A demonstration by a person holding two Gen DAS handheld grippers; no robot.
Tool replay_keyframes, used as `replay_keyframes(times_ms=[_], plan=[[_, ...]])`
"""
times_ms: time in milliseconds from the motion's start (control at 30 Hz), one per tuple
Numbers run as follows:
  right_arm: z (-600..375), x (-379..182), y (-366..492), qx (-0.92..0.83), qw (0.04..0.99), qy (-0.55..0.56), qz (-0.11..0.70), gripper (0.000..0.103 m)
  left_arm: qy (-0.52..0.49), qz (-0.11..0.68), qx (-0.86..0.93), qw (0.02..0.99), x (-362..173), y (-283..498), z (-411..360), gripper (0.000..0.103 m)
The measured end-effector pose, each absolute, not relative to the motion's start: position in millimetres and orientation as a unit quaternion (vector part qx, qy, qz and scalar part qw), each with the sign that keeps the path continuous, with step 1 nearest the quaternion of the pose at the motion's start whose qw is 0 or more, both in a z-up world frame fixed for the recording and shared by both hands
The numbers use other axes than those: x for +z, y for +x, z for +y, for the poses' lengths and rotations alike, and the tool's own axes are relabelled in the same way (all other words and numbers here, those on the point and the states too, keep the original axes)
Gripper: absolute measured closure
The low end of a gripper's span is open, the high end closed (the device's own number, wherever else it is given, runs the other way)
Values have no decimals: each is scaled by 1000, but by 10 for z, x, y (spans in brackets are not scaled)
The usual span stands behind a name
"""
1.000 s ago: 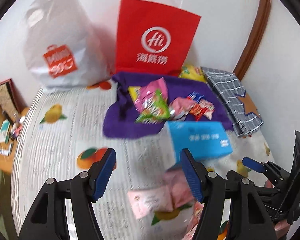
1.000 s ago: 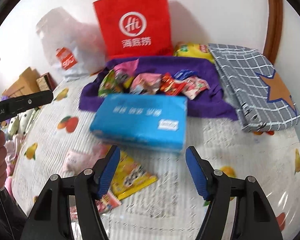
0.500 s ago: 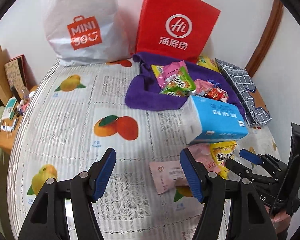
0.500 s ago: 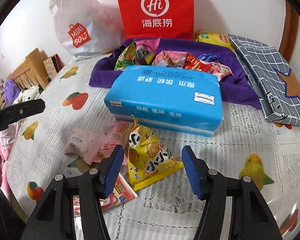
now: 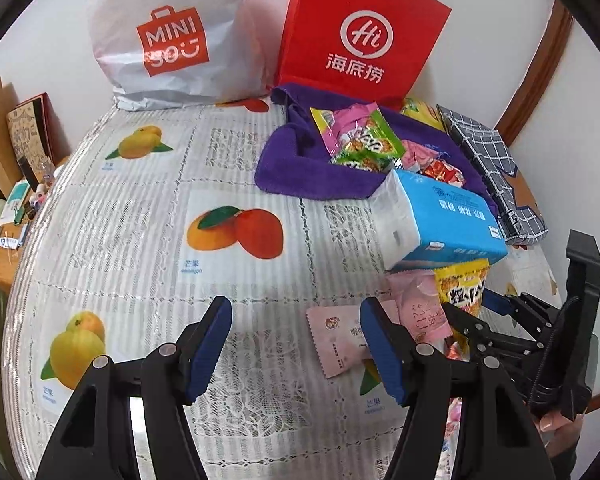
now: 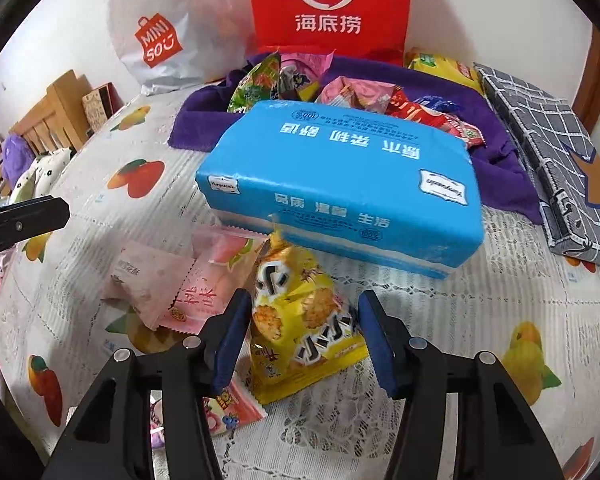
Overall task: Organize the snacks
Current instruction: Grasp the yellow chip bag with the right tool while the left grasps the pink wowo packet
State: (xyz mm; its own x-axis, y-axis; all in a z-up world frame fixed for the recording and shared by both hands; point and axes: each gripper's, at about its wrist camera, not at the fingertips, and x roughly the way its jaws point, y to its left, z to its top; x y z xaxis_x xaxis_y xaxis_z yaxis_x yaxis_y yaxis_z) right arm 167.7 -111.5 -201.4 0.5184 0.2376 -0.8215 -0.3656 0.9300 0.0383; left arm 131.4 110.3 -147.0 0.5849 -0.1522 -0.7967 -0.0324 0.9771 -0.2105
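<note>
A yellow snack bag (image 6: 300,320) lies on the fruit-print tablecloth (image 6: 480,320) in front of a blue tissue pack (image 6: 340,176). My right gripper (image 6: 304,332) is open with its fingers on either side of the yellow bag. Pink snack packets (image 6: 172,284) lie to its left. More snacks (image 6: 352,92) are heaped on a purple cloth (image 6: 500,176) behind the pack. My left gripper (image 5: 296,344) is open and empty over the cloth, left of a pink packet (image 5: 340,336). The yellow bag (image 5: 462,284) and the right gripper (image 5: 512,320) show at its right.
A red paper bag (image 5: 360,36) and a white plastic bag (image 5: 168,36) stand against the back wall. A grey checked pouch (image 6: 552,160) lies at the right. A wooden bed frame (image 6: 52,116) and clutter lie past the table's left edge.
My right gripper has moved forward and down so its fingers now flank the yellow snack bag. My left gripper has pulled back and swung left; the bags now sit higher in its view.
</note>
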Motion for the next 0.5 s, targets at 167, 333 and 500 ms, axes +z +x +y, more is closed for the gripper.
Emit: replay_keyframes(times_ms=[167, 333, 500], plan=[[-1240, -1910, 1612, 177, 875, -59, 446, 57, -89, 461, -46, 882, -1518, 1333, 991, 38], [-1480, -1795, 1484, 162, 887, -50, 430, 57, -85, 480, -59, 871, -1651, 1435, 798, 38], [-1834, -1803, 1394, 129, 893, -34, 430, 57, -83, 505, -62, 857, -1858, 1503, 645, 38]])
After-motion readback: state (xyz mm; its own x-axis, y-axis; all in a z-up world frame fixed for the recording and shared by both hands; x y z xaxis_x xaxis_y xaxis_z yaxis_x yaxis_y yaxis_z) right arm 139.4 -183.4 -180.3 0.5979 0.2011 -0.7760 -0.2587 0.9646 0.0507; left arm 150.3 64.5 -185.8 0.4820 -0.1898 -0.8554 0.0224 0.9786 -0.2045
